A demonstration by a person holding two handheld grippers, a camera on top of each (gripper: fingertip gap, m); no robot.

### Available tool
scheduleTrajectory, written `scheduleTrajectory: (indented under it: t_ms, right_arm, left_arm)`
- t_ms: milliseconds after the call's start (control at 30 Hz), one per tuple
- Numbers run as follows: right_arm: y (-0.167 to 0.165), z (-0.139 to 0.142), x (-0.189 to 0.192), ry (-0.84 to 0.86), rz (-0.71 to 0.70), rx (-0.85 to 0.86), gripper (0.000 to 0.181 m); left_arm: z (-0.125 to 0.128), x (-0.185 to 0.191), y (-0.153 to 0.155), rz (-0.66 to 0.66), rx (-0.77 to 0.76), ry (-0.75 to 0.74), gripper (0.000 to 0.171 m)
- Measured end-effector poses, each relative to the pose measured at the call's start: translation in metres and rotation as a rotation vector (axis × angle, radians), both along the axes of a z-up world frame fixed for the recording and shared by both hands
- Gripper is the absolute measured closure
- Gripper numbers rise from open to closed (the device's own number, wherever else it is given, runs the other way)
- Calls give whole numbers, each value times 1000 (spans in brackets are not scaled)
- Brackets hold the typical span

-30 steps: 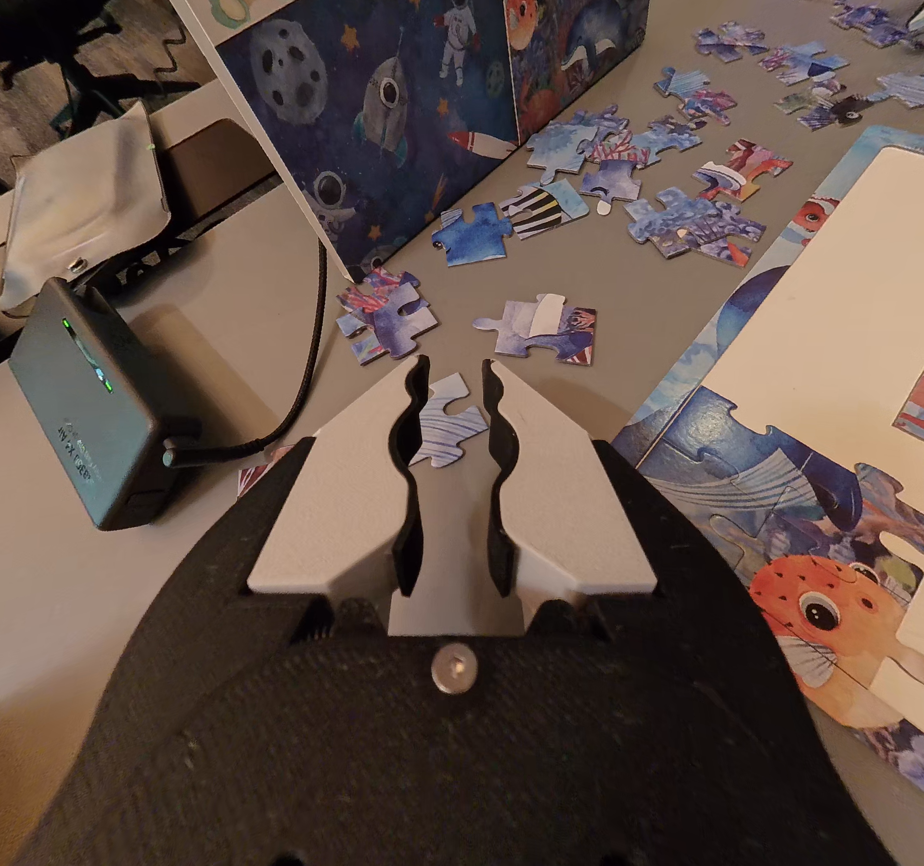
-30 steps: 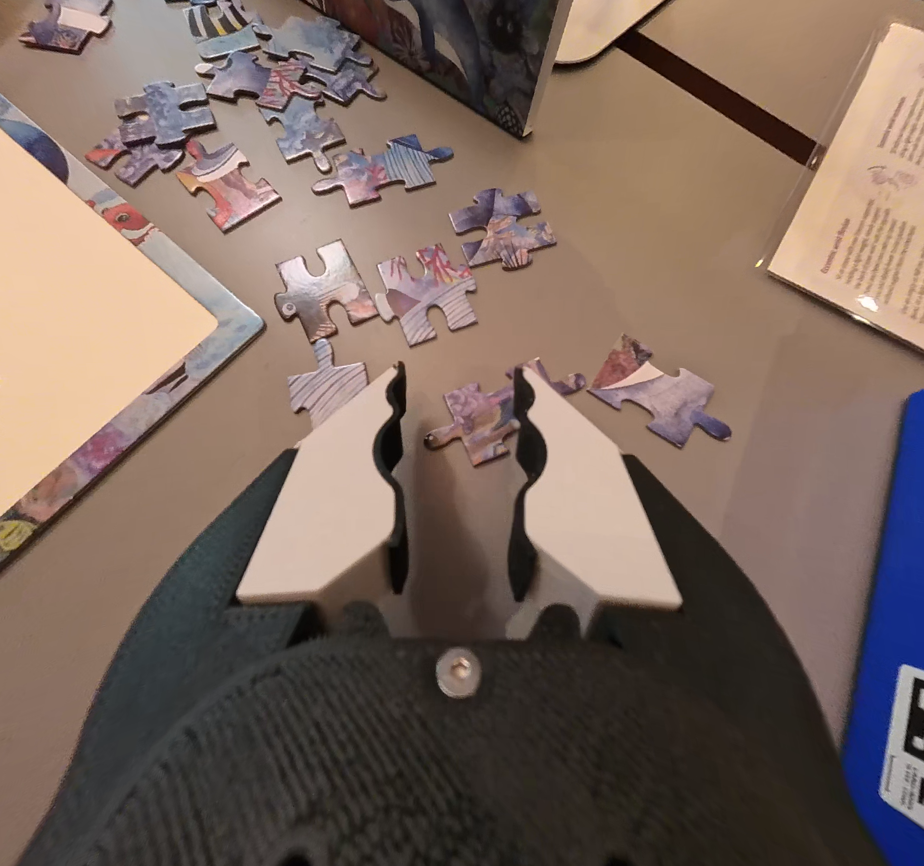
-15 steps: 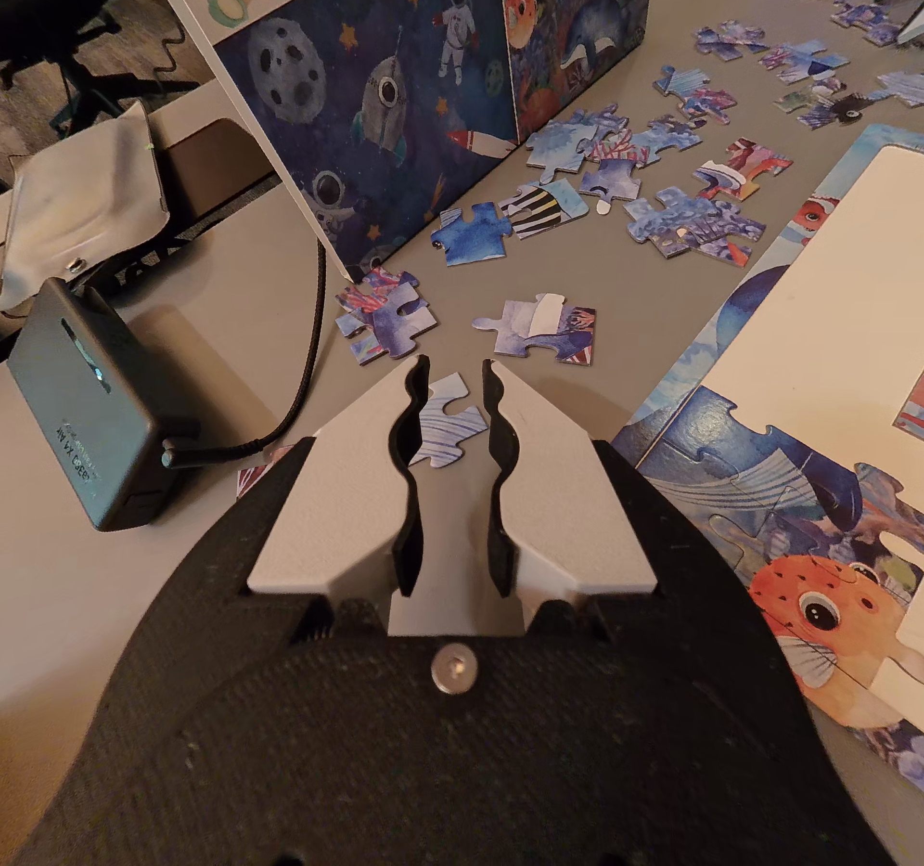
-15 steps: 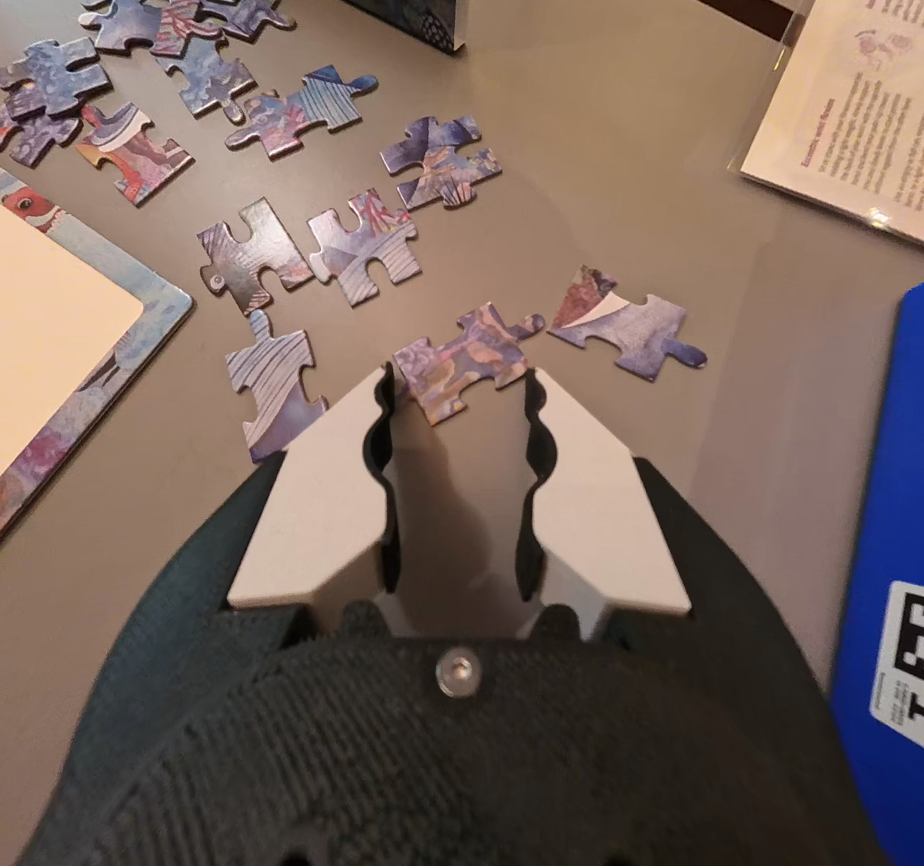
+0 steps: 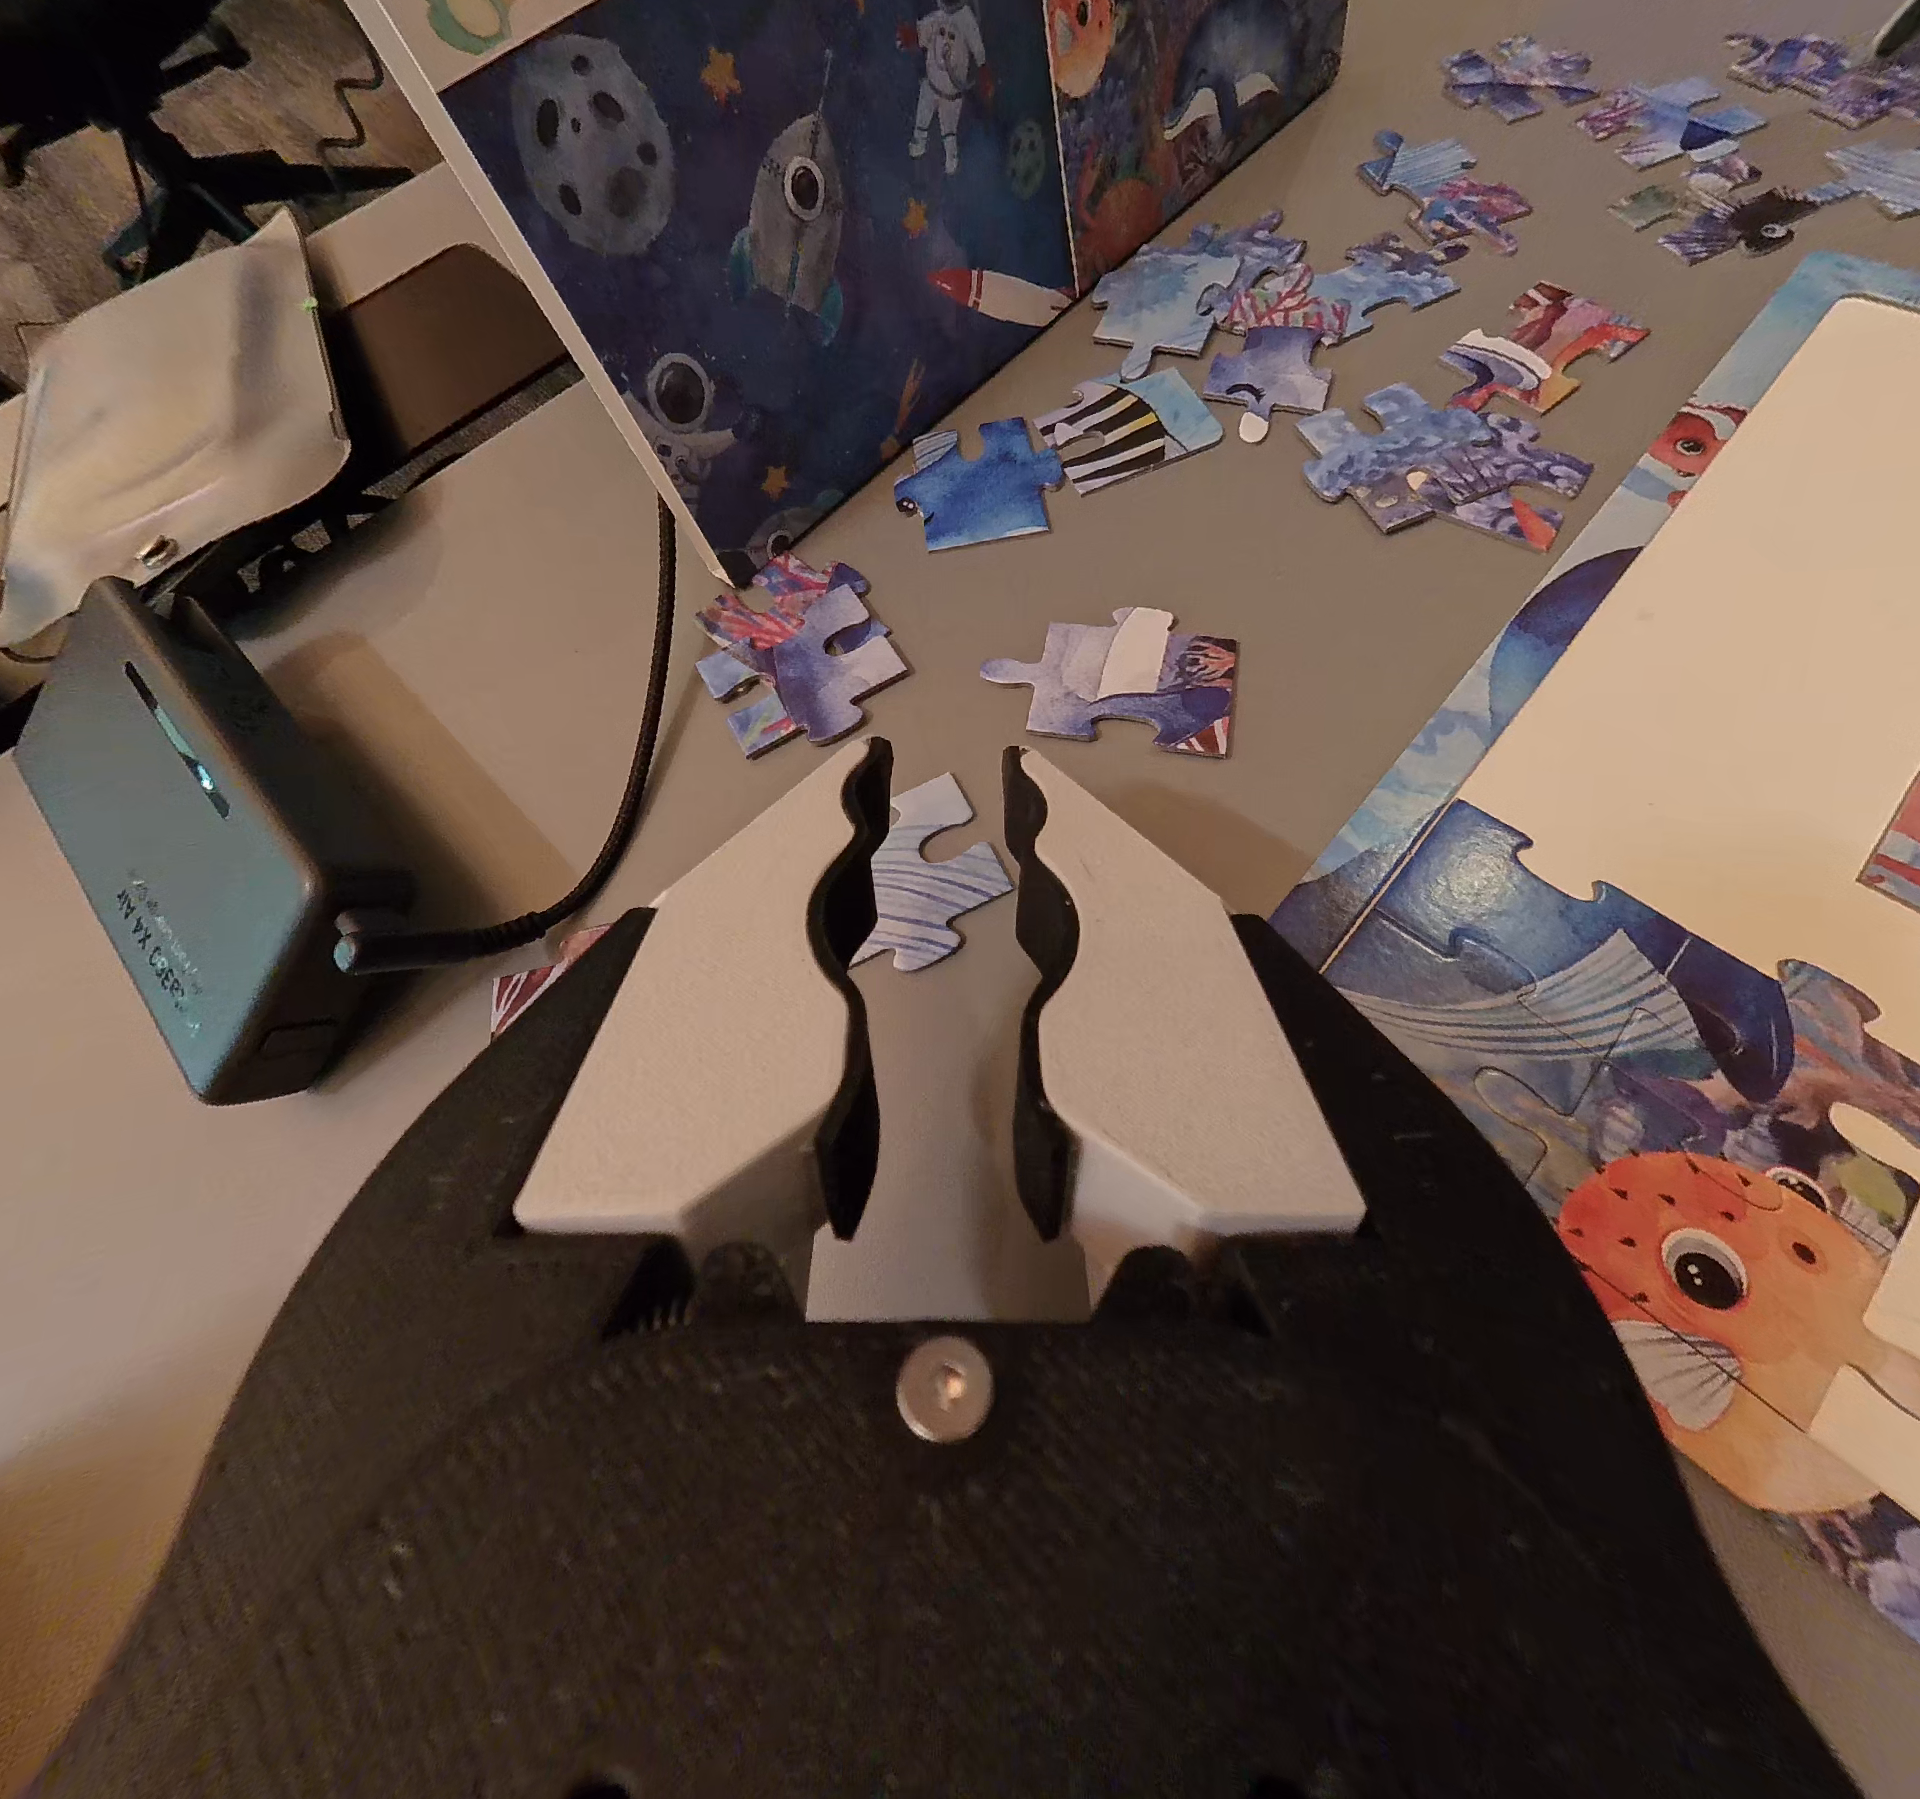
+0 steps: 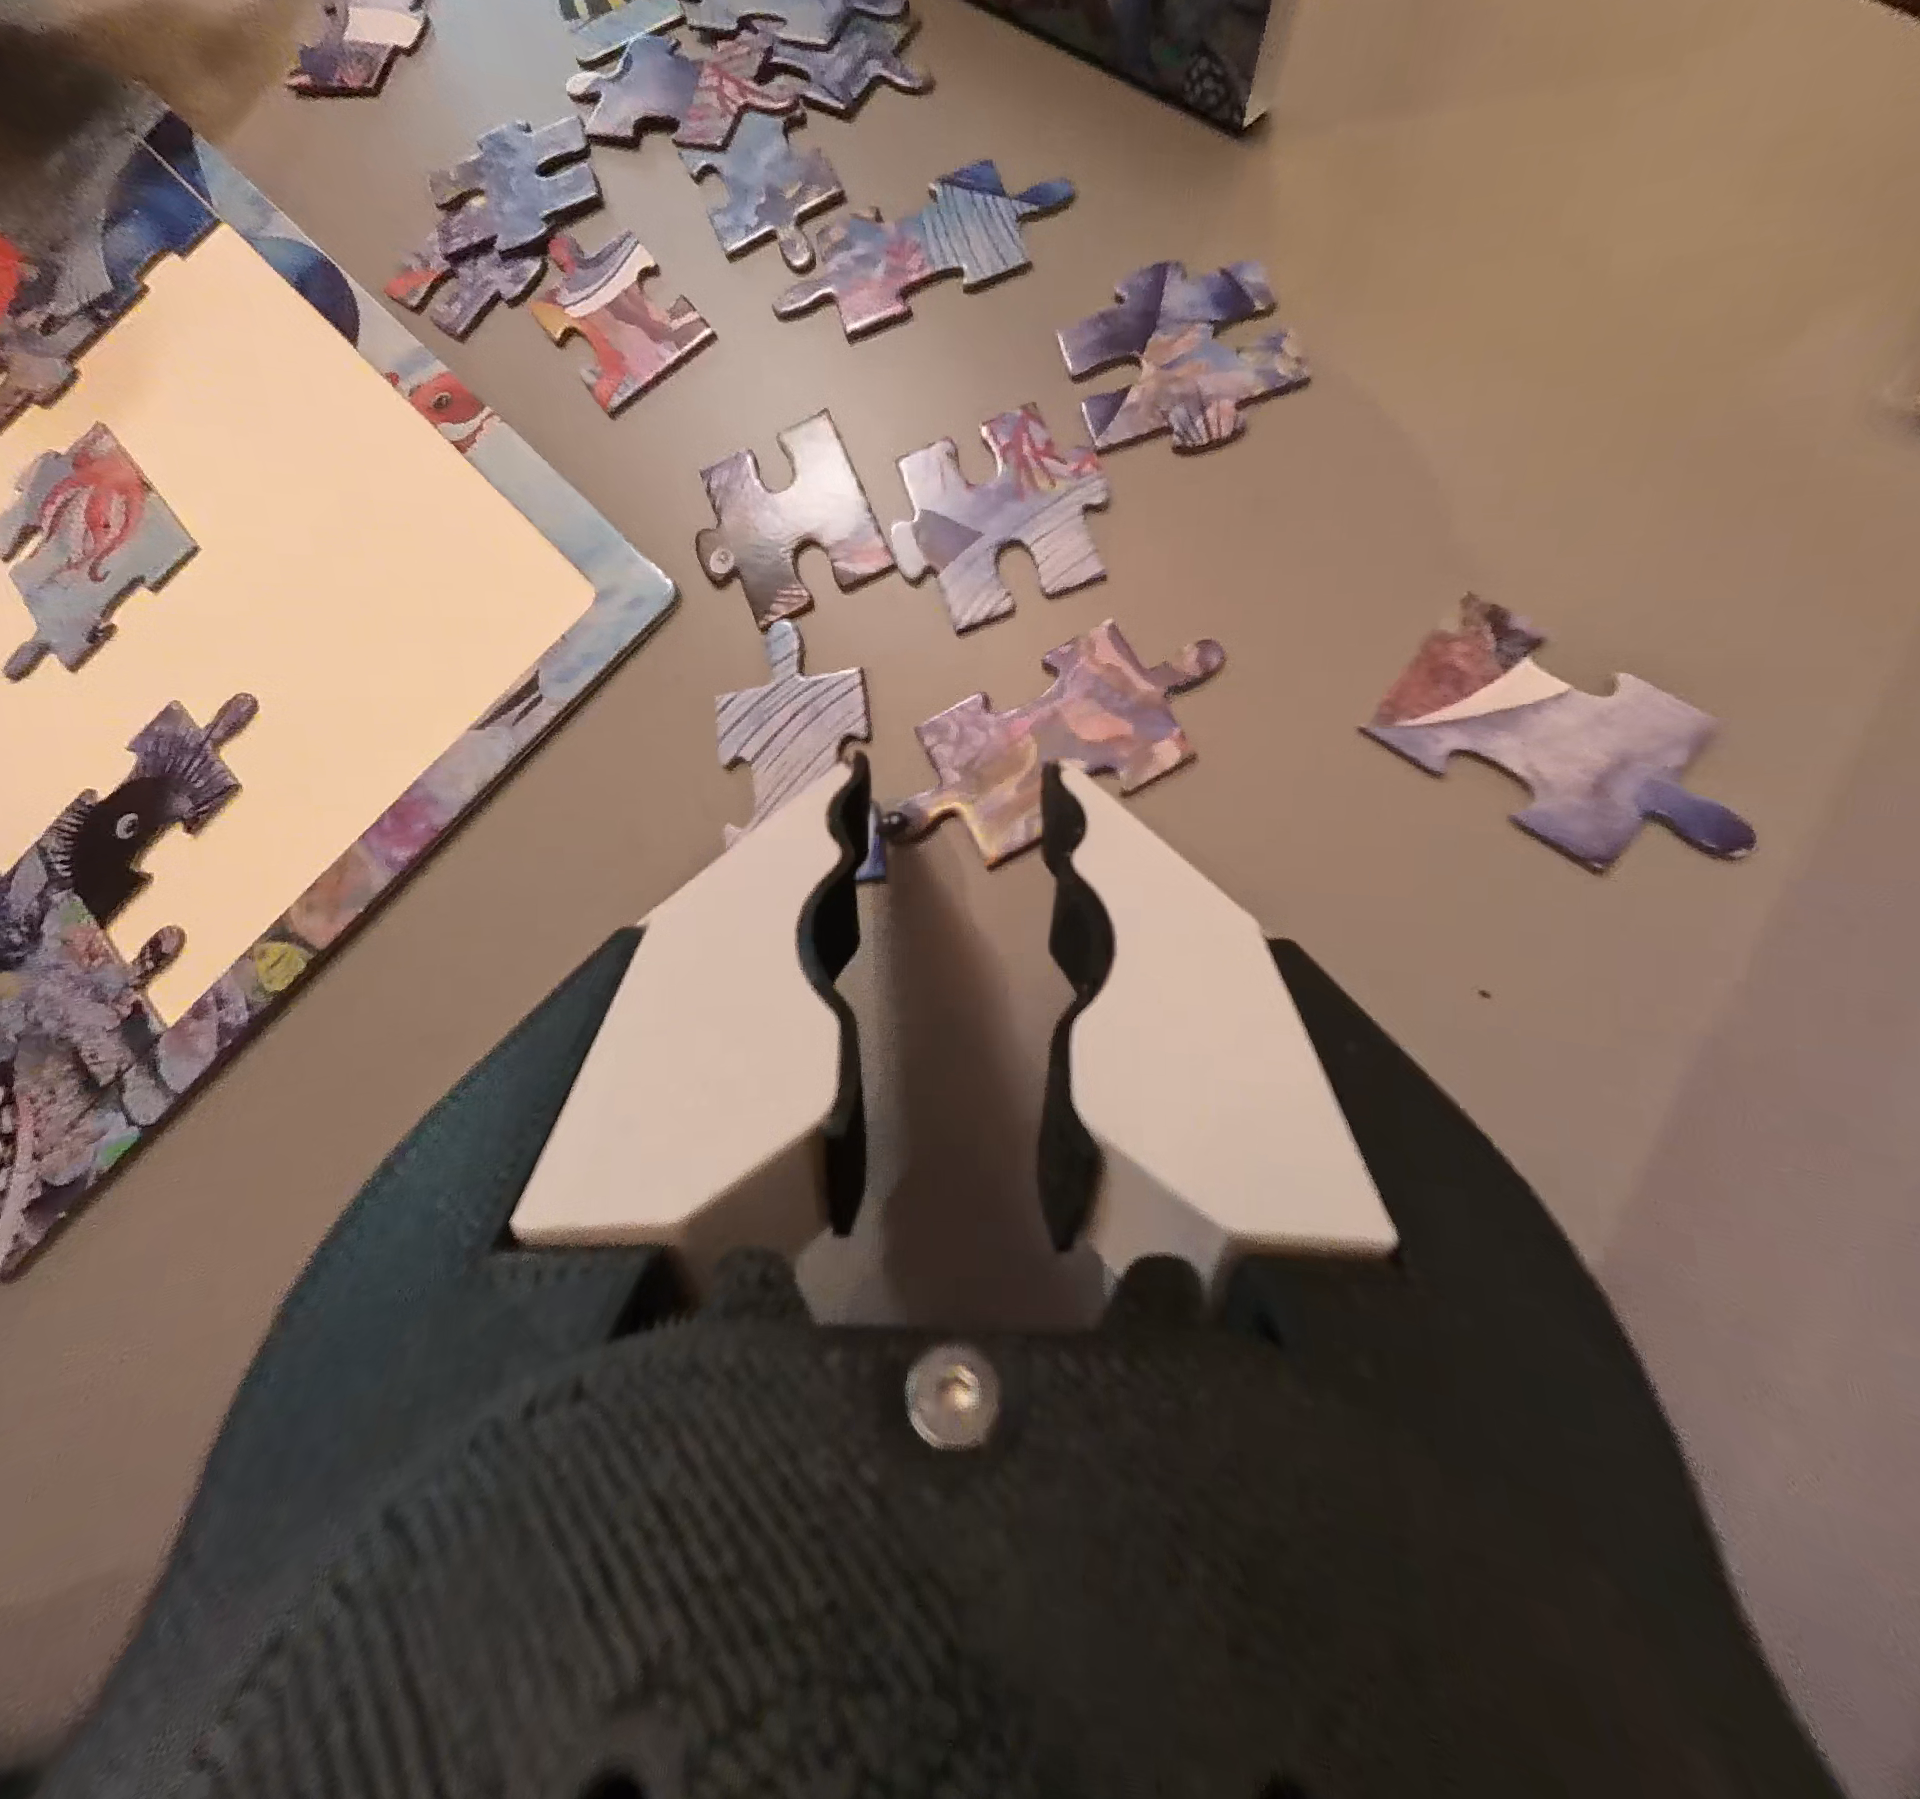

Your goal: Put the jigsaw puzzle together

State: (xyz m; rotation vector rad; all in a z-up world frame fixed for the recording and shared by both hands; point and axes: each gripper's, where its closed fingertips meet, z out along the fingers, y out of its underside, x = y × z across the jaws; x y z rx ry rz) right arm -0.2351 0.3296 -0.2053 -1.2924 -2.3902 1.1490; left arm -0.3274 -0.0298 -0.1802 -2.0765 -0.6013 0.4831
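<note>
The puzzle tray (image 5: 1662, 544) lies at the right of the left wrist view, with a joined whale and orange fish section (image 5: 1621, 1105) at its near corner. My left gripper (image 5: 945, 762) is open and empty, with a pale blue striped piece (image 5: 925, 882) on the table between its fingers. In the right wrist view my right gripper (image 6: 956, 778) is open and empty, just short of a purple and pink piece (image 6: 1060, 741). A striped piece (image 6: 795, 731) lies beside its left fingertip. The tray's corner (image 6: 582, 648) shows at the left, with a few pieces in it.
The picture box (image 5: 852, 191) stands behind the loose pieces (image 5: 1278, 347). A dark grey device (image 5: 177, 876) with a black cable (image 5: 634, 741) lies at the left. More loose pieces (image 6: 790, 191) spread ahead of the right gripper, and one piece (image 6: 1558, 752) lies at its right. The gap from one gripper's tips to the other's is roughly 40 centimeters.
The right gripper has pulled back, swung left and narrowed its opening a little; the purple piece now lies ahead of its tips, and the tray interior has come into view. The left gripper has not moved.
</note>
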Motion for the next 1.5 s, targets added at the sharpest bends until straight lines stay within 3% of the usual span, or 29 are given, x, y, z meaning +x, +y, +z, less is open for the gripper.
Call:
scheduleTrajectory:
  t_ms: [100, 267, 467, 567, 633, 767, 900, 1033, 1100, 1200, 1267, 1500]
  right_arm:
    - [7, 3, -7, 66, -31, 43, 149]
    - [13, -6, 0, 7, -27, 93, 153]
    - [-12, -2, 19, -65, 97, -35, 160]
    - [-17, 9, 14, -12, 99, -77, 157]
    - [-12, 16, 6, 61, 70, -61, 151]
    - [-11, 17, -10, 220, 70, 2, 120]
    - [-14, -5, -14, 130, 78, 65, 105]
    - [-16, -9, -21, 135, 46, 106, 113]
    - [-11, -8, -23, 142, 18, 127, 137]
    - [-8, -8, -21, 128, 11, 141, 143]
    - [-8, -8, -19, 124, 19, 146, 161]
    - [1, -8, -19, 110, -29, 174, 160]
  left_arm:
    - [0, 0, 0, 0, 0, 2, 152]
    - [0, 0, 0, 1, 0, 3, 152]
    - [-1, 0, 0, -2, -4, 0, 152]
    - [-1, 0, 1, -3, -9, 3, 152]
    - [-1, 0, 0, -3, -7, 2, 152]
    - [-1, 1, 1, -6, -6, 1, 152]
    - [-3, 3, 4, -16, -14, 0, 152]
    - [-4, 3, 5, -17, -18, 2, 152]
    - [-3, 3, 4, -13, -17, 4, 152]
    - [-3, 2, 3, -10, -12, 3, 152]
    - [-2, 2, 3, -9, -10, 3, 152]
    - [-3, 2, 3, -11, -18, 6, 152]
